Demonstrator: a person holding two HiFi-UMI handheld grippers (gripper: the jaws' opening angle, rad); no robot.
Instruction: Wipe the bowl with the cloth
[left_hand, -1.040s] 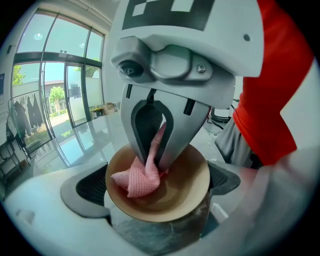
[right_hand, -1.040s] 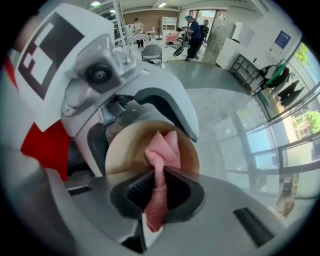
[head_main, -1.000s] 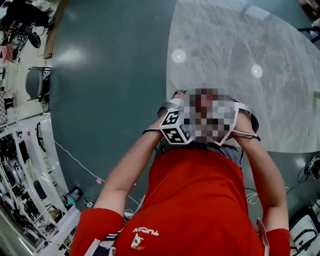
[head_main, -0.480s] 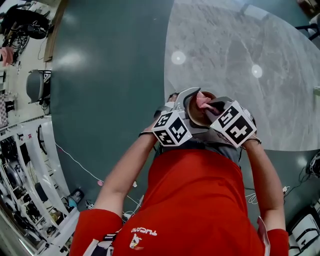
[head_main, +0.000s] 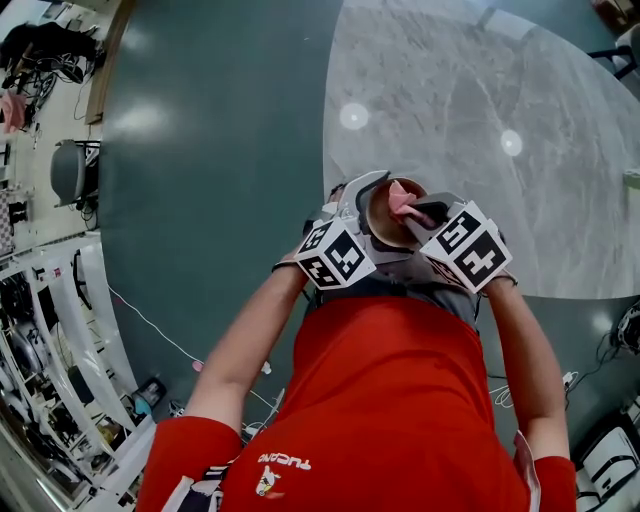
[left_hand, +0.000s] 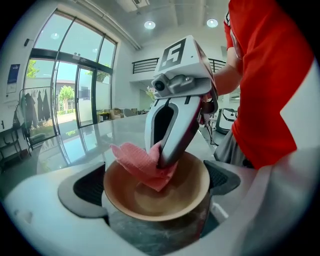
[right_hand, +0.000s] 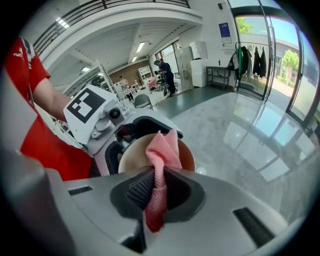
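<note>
Two grippers meet at centre frame in the head view: the left gripper (head_main: 372, 200) cradles the bowl (head_main: 385, 232), and the right gripper (head_main: 425, 212) dips into it.

Left gripper view: its jaws clamp the bowl's sides at lower centre.

Right gripper view: its jaws pinch the cloth (right_hand: 159, 165), closed tight on it.

Wiping looks under way. The next move calls for sweeping the cloth round the inside.

Centre frame, the tan bowl (left_hand: 165, 197) sits clamped between the left gripper's (left_hand: 156, 182) dark pads (left_hand: 90, 186). From the top of the frame the right gripper (left_hand: 167, 161) points down into it, marker cube (left_hand: 177, 52) overhead, jaws pinched on the pink cloth (left_hand: 140, 164), which touches the bowl's inner left side. A red shirt (left_hand: 272, 85) fills the right edge
</note>
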